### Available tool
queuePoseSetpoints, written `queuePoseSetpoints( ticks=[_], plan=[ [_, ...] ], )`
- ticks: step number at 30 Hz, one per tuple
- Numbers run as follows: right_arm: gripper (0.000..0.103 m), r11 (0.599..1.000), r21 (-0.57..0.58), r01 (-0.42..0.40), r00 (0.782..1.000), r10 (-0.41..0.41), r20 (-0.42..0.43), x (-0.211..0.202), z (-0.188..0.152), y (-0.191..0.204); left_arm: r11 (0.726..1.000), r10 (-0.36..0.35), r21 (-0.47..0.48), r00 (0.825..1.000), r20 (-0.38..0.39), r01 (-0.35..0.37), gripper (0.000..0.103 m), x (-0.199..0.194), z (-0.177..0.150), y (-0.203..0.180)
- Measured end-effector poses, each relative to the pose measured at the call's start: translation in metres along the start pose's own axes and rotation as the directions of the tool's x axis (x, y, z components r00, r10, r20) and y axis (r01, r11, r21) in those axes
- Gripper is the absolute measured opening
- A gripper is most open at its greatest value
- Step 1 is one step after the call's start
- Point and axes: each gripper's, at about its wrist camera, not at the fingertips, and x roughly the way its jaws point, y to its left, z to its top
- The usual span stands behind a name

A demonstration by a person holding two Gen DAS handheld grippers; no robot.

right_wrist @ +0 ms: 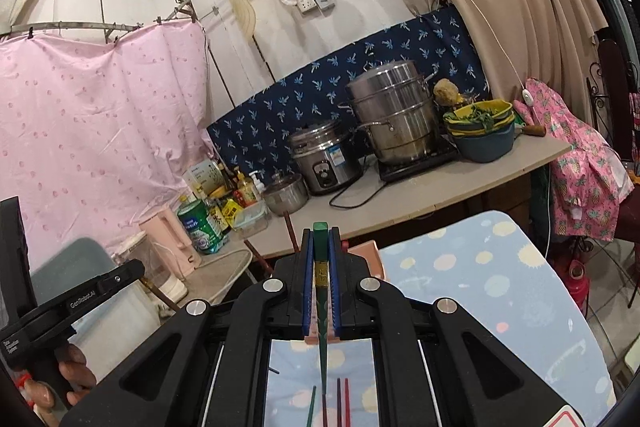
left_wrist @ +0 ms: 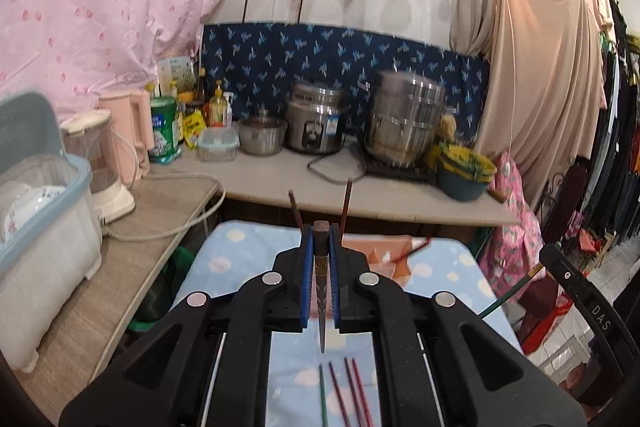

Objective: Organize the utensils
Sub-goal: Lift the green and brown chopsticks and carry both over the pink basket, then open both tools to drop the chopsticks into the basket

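We hold brown chopstick [left_wrist: 321, 267] clamped in left jaws, green chopstick [right_wrist: 320, 267] in right. Transport step; next: drop into pink holder [left_wrist: 384, 255] ahead of jaws.

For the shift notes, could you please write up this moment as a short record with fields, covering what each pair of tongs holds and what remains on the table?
Left tongs: shut on a dark brown chopstick, gripped near its thick end, tip hanging toward the table
Right tongs: shut on a green chopstick, gripped the same way
Table: covered with a light blue spotted cloth
Loose chopsticks: one green and several red or brown lie on the cloth below the tongs
Pink holder: at the table's far end, chopsticks already standing in it
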Motion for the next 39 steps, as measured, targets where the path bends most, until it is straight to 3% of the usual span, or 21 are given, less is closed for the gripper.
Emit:
queuePoseSetpoints(
  ticks=[10,18,24,31,34,37,39],
  plan=[
    [0.007,0.997,0.079,-0.019,0.988,0.007,0.155,0.044,0.056,0.006,0.997,0.035,-0.073,0.984,0.174,-0.022,0.007,0.032,0.059,0.0],
    [0.007,0.997,0.079,-0.005,0.989,-0.006,0.147,0.093,0.068,0.006,0.996,0.057,-0.086,0.971,0.232,-0.038,0.007,0.074,0.089,0.002],
    [0.007,0.999,0.046,0.023,0.995,-0.027,0.093,0.125,0.054,0.003,0.996,0.064,-0.08,0.98,0.191,-0.049,0.007,0.112,0.08,0.003],
    [0.007,0.998,0.003,0.056,0.998,-0.056,0.024,0.151,0.032,-0.001,0.995,0.062,-0.081,0.995,0.079,-0.055,0.007,0.149,0.046,0.006],
    [0.012,0.998,0.003,0.064,0.998,-0.064,0.004,0.154,0.025,-0.003,0.994,0.074,-0.084,0.996,0.059,-0.069,0.008,0.151,0.037,0.008],
    [0.017,0.998,0.001,0.066,0.998,-0.066,0.007,0.15,0.023,-0.001,0.994,0.079,-0.082,0.996,0.049,-0.075,0.026,0.148,0.033,0.009],
    [0.023,0.998,0.004,0.063,0.998,-0.063,0.009,0.145,0.024,-0.001,0.993,0.091,-0.08,0.995,0.052,-0.087,0.048,0.143,0.031,0.009]
  ],
)
